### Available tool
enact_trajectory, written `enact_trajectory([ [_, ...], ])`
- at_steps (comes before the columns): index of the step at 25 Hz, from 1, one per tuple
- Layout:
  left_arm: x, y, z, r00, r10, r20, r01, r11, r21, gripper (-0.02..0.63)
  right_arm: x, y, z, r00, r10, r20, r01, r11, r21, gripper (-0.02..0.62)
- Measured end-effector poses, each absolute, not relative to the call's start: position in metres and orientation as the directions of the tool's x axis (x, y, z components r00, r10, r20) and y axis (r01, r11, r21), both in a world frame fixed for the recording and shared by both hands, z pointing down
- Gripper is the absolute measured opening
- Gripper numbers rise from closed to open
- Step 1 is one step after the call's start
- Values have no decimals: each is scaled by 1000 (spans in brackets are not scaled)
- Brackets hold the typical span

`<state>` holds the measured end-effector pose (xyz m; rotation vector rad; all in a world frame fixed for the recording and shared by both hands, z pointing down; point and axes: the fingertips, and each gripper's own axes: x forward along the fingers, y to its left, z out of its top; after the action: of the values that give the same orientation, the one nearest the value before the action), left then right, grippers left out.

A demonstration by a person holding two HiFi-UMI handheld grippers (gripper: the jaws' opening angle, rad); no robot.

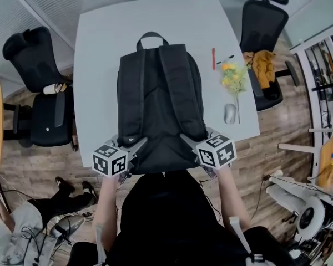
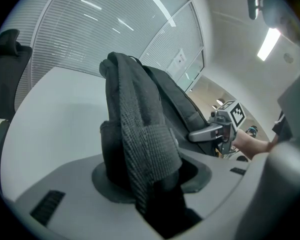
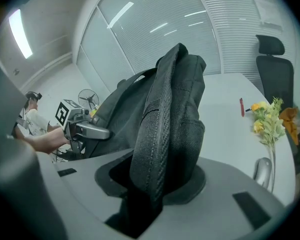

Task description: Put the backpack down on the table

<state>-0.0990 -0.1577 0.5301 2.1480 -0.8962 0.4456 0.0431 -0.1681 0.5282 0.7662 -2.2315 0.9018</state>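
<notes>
A black office chair (image 1: 41, 93) stands left of the backpack, beyond the table's edge. The left tongs (image 1: 134, 144) grip the backpack (image 1: 158, 126) at its near left corner. In the left gripper view the jaws are partly closed, pressed onto a thick fold of dark woven fabric that fills the gap between them.

The backpack is plain black and stretches lengthwise over the pale grey table (image 1: 100, 65). Its padded back panel faces up, two broad shoulder straps (image 1: 134, 87) run down from the top, and the carry loop (image 1: 150, 36) points away from the person. Its near end reaches past the table's near edge, where both tongs have it. Whether the rest lies on the table or hangs just above it I cannot tell.

The right tongs (image 1: 190, 140) grip the near right corner the same way, jaws partly closed on a fold of black ribbed webbing and cloth. On the table right of the backpack lie a red pen (image 1: 213, 59), a bunch of yellow flowers (image 1: 234, 77) and a grey mouse (image 1: 230, 113). Farther right of the backpack stands a second black chair (image 1: 266, 15) with an orange-yellow cloth (image 1: 263, 65) on its seat.
</notes>
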Motion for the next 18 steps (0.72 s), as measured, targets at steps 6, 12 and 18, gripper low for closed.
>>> enact_trajectory([
  [6, -88, -184, 539, 672, -464, 577, -741, -422, 523, 187, 54, -201, 539, -659, -233, 715, -667, 620, -413, 141],
  [12, -79, -210, 551, 652, -458, 604, -758, -386, 526, 187, 62, -230, 553, -665, -195, 721, -654, 617, -437, 143],
  [18, -77, -230, 566, 644, -437, 628, -765, -352, 540, 187, 65, -252, 567, -661, -158, 734, -653, 603, -458, 143],
])
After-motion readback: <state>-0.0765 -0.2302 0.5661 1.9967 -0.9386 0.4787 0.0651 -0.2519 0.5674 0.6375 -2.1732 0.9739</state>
